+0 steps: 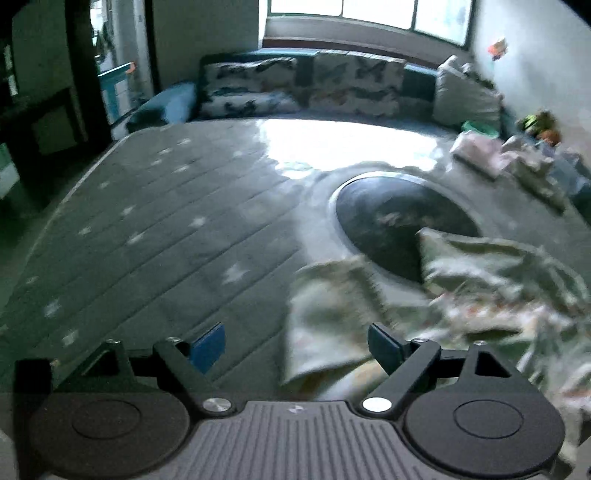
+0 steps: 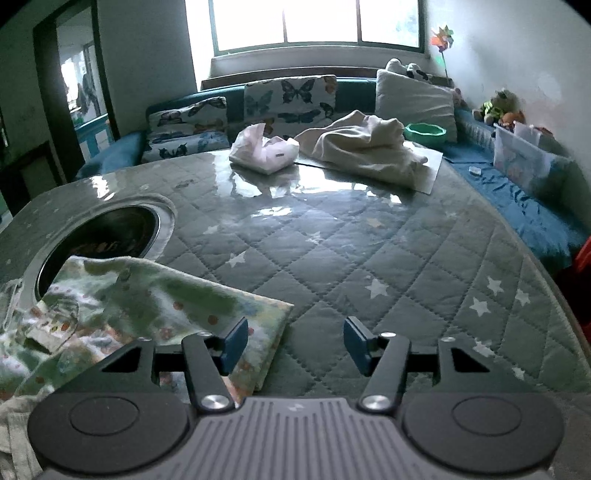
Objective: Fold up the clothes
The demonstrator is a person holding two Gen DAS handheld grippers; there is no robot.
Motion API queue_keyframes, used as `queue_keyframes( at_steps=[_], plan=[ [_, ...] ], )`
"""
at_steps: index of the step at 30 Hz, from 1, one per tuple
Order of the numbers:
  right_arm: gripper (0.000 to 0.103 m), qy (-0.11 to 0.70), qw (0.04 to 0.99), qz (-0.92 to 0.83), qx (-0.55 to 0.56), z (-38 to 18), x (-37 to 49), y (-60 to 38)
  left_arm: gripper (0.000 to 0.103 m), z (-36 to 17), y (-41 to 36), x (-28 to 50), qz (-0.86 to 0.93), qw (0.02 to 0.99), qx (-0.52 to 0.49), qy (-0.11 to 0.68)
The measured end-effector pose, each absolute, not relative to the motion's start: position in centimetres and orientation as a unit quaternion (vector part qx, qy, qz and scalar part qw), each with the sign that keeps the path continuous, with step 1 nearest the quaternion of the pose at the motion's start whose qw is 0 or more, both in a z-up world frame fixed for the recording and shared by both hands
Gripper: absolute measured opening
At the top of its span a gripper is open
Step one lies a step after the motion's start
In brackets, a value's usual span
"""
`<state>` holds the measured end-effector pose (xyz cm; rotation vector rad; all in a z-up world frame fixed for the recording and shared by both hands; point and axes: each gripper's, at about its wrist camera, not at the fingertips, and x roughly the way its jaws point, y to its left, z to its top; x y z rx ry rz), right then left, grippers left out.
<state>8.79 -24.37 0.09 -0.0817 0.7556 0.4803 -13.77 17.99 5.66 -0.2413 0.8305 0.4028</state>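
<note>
I see both my left gripper [image 1: 297, 347] and right gripper [image 2: 295, 343] spread wide and grasping nothing, hovering over the near edge of the quilted table [image 2: 332, 258], with the floral garment [image 2: 147, 314] lying rumpled between them beside the round dark recess [image 2: 99, 236].

window [image 2: 317, 22]: big, super bright, back wall
sofa [image 2: 524, 206]: teal, wraps the table's far edge
cushions [image 2: 291, 99]: butterfly print
doorway [image 2: 79, 88]: left
</note>
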Motion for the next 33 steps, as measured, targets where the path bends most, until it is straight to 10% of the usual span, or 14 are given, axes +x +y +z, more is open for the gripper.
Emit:
queue_keyframes(
  at_steps=[29, 33],
  plan=[
    [0.066, 0.394, 0.846, 0.359, -0.019, -1.5, 14.7, -19.6, 0.089, -0.4, 4.4, 10.4, -0.198, 0.903, 0.033, 0.379],
    [0.066, 0.398, 0.828, 0.393, -0.039, -1.3, 15.1, -18.0, 0.074, -1.1, 4.3, 10.9, -0.227, 0.891, 0.034, 0.393]
  ],
)
